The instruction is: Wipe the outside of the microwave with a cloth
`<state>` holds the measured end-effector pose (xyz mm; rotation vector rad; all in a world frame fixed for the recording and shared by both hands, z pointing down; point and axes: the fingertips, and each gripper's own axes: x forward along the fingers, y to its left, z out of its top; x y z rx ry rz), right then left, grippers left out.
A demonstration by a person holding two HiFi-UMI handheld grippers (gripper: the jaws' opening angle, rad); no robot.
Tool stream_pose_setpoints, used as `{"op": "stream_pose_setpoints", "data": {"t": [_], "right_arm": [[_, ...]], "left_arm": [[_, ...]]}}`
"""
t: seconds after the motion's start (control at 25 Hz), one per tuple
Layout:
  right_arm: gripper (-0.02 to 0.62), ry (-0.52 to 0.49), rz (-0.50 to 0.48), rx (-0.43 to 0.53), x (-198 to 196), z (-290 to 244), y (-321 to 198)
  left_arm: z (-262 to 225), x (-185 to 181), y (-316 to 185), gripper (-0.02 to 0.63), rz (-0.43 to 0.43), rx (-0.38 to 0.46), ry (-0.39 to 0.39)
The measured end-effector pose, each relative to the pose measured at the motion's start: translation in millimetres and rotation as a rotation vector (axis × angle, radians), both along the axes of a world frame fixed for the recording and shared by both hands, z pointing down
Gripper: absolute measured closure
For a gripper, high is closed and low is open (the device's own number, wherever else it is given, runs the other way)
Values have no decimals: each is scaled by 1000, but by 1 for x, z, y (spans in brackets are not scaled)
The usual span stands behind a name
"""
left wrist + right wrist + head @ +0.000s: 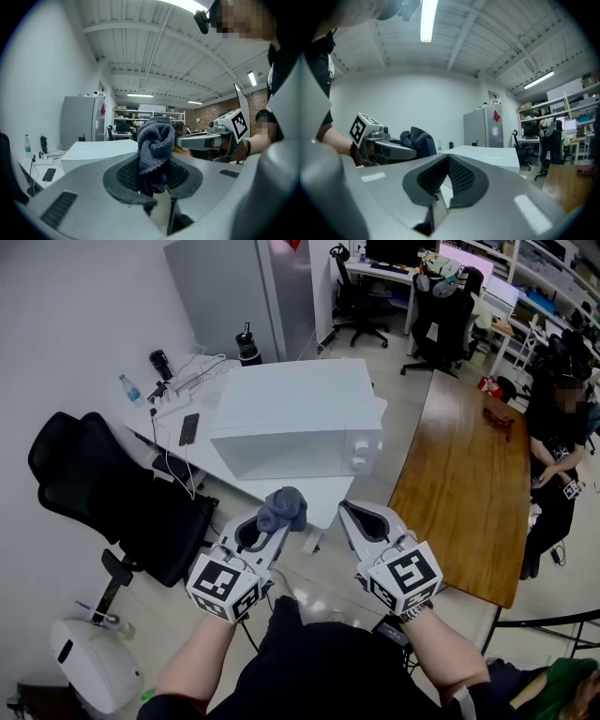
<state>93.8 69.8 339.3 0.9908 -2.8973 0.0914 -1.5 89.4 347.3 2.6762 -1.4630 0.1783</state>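
Only the left gripper view shows knit ribbing on the cloth (155, 145).

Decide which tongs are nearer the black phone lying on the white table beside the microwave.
Left. The left tongs, gripping the cloth, hang in front of the microwave, right of the phone; the right tongs are further right still.

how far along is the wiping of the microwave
Done: the cloth is picked up, pinched in the left gripper. In hand: both grippers are held short of the microwave, the right gripper shut and empty. Left: all the wiping; the cloth isn't touching it yet.
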Motion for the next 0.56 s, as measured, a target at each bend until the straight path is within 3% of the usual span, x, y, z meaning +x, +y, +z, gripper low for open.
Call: {"op": "stream_pose_setpoints", "data": {"t": [0.56], "right_arm": [[595,6,-6,14,-3,-4,5]], "left_arm": [[-3,1,6,505,-19,5,15]]}}
